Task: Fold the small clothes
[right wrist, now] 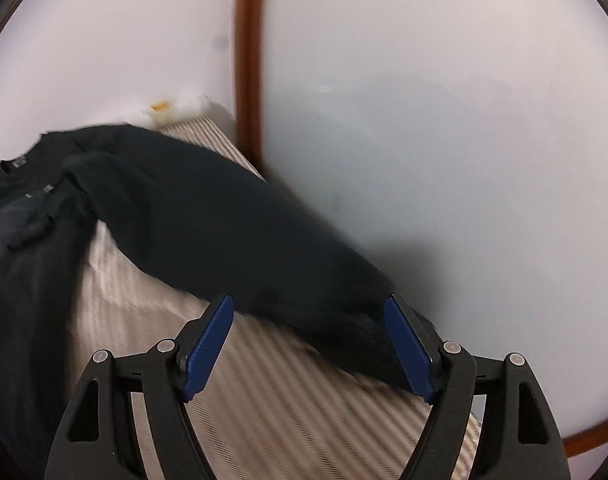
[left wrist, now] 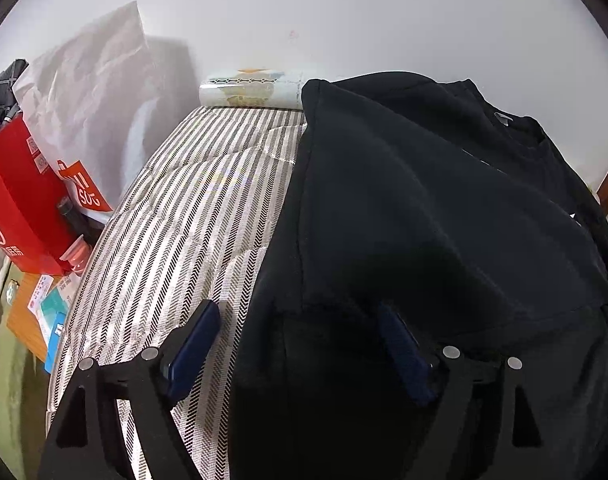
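My left gripper stood with its jaws spread wide over the near hem of the black shirt, nothing pinched; one blue pad lay over the striped mattress, the other over the dark cloth. My right gripper was likewise spread wide, pads on either side of the sleeve that ran toward it, without closing on it (this view was motion-blurred, so whether the pads touched the cloth I could not tell).

The shirt lay on the mattress, collar toward the wall, one side folded over the body.

Only the left view showed the clutter beyond the mattress's left edge: a red box, a white plastic bag leaning on the wall, a small table with papers below. It also showed a printed roll against the wall at the mattress head.

Only the right view showed the brown wooden trim rising in the corner and the white panel just beside the mattress's right edge; the sleeve ran close along that edge.

Bare mattress was exposed left of the shirt and near my right gripper.
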A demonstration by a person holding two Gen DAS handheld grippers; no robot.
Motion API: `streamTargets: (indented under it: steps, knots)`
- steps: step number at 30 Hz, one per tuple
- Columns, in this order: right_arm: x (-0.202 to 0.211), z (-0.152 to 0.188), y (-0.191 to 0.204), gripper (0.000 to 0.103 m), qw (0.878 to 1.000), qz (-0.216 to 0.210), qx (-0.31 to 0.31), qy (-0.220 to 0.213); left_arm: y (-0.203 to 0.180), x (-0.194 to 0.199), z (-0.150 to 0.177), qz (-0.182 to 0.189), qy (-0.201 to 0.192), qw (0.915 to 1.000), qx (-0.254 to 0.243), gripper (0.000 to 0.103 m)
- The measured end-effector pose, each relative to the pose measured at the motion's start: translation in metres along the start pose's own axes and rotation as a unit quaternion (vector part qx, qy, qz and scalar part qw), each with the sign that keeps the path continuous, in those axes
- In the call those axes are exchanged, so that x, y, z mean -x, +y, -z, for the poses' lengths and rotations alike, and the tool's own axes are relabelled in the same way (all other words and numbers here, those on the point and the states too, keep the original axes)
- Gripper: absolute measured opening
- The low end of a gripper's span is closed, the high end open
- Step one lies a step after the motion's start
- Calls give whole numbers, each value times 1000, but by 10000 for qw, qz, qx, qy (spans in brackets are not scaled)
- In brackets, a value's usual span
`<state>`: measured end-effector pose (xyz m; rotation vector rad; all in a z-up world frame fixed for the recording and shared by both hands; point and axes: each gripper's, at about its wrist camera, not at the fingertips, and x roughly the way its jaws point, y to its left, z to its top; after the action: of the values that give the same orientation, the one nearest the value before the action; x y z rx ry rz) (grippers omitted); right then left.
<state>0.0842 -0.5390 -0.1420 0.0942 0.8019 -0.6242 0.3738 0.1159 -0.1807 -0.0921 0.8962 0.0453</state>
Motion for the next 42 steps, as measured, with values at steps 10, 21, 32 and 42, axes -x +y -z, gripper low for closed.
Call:
streamTargets:
  steps: [10, 21, 32, 42]
  knots:
    - [-37, 9, -8, 67, 9991, -26, 173, 387, 0, 0, 0, 24, 6, 10000, 7, 84]
    - [21, -35, -2, 12, 9982, 49, 194, -563, 7, 5, -3, 338, 224, 9991, 149, 82]
    - [178, -121, 132, 12, 9658, -1358, 668, -2103, 14, 86, 63, 677, 692, 9952, -143, 82]
    - [199, -115, 346, 12, 9266, -2779, 1684, -1892, 17, 129, 98, 548, 464, 9940, -822, 83]
